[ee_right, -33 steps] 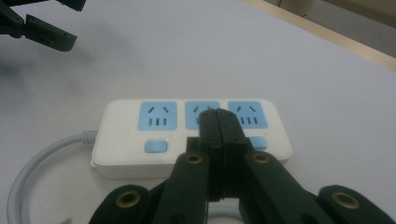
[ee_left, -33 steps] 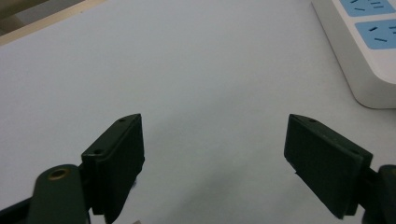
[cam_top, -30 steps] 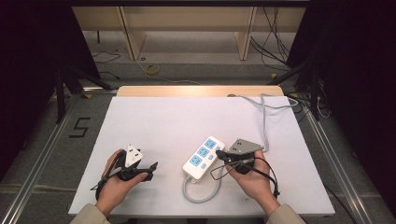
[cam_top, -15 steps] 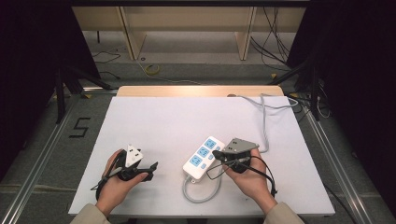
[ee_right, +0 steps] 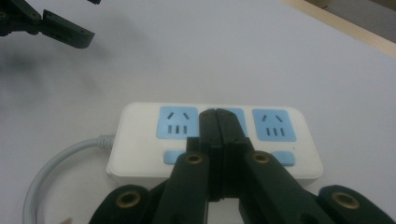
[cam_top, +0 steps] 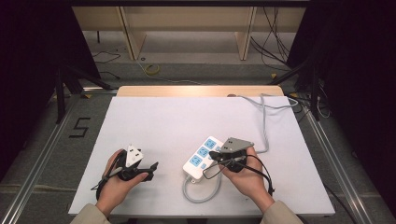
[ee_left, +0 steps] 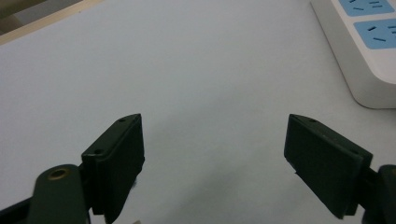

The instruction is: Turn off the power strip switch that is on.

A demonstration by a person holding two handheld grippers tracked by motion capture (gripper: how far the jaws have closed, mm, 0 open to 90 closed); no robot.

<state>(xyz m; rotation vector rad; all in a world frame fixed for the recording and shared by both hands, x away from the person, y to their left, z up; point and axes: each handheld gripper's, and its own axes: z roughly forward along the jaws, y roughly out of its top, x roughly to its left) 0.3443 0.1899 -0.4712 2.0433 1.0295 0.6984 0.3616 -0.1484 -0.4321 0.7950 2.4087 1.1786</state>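
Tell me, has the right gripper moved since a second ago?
Barely, if at all: the right gripper sits shut at the power strip's near edge, as before.

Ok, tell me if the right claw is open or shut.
Shut. In the right gripper view the right claw has its two black jaws pressed together, nothing between them, over the power strip's middle socket.

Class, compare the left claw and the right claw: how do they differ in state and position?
The left claw stands wide open with bare table between its jaws; the right claw is shut, jaws pressed together.
The left claw sits apart from the power strip; the right claw's tips are over the strip's middle socket.
Both are black, two-jawed and hand-held.
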